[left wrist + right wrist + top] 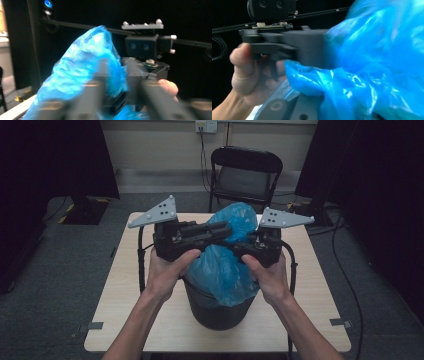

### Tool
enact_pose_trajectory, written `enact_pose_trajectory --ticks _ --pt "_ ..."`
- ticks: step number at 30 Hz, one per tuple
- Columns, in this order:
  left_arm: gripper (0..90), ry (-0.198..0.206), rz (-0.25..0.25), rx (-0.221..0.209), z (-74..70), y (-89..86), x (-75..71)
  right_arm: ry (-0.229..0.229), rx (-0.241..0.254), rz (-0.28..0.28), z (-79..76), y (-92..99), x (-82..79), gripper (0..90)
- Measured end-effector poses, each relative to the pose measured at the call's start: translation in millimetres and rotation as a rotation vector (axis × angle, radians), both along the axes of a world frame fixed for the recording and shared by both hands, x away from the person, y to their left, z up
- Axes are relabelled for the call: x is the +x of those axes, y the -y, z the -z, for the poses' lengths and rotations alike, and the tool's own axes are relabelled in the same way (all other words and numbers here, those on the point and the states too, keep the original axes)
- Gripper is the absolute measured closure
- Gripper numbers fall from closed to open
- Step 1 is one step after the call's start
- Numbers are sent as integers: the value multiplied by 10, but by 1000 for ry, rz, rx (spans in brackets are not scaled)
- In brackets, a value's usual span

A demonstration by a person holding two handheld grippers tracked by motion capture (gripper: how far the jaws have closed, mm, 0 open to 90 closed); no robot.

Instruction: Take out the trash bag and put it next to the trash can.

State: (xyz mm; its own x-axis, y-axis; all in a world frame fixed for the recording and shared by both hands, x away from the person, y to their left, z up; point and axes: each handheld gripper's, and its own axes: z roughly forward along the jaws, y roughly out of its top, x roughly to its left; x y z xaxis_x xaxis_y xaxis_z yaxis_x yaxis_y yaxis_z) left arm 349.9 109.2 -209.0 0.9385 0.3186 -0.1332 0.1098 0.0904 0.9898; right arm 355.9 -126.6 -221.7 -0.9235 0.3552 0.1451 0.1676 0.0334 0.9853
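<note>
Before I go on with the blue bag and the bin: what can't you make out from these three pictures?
- High view: where the left gripper and right gripper meet the blue bag; grip unclear.
- Left gripper view: its jaws are motion-blurred; gap unreadable.
- Right gripper view: bag film covers its jaws.
- Black bin: inside hidden by the bag; its rim mostly covered by bag and hands.

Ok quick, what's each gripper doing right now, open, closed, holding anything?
Left gripper: jaws reach into the blue bag over the black bin; grip cannot be told.
Right gripper: also at the bag; grip cannot be told.
</note>
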Motion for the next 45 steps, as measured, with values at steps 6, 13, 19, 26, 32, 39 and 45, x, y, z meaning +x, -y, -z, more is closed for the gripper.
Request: enact_pose_trajectory --ticks 6,13,19,26,32,39,45 --pt "133 26 -13 29 49 -119 -8 17 54 -24 -198 180 -12 885" --pt "135 35 56 120 89 156 -12 42 74 -70 -450 122 -50 884" --pt "384 50 10 206 136 361 -19 51 55 -86 -491 5 -109 883" --pt "870 47 -6 209 160 273 1 42 61 -42 -462 163 -112 512" --pt "874 47 -22 163 83 66 14 64 51 71 -358 402 -156 226" --pt "873 34 0 94 -22 -36 -2 40 -3 26 -146 352 -55 151" --pt "873 28 44 91 -10 52 -24 37 -105 -14 -41 42 -7 134"
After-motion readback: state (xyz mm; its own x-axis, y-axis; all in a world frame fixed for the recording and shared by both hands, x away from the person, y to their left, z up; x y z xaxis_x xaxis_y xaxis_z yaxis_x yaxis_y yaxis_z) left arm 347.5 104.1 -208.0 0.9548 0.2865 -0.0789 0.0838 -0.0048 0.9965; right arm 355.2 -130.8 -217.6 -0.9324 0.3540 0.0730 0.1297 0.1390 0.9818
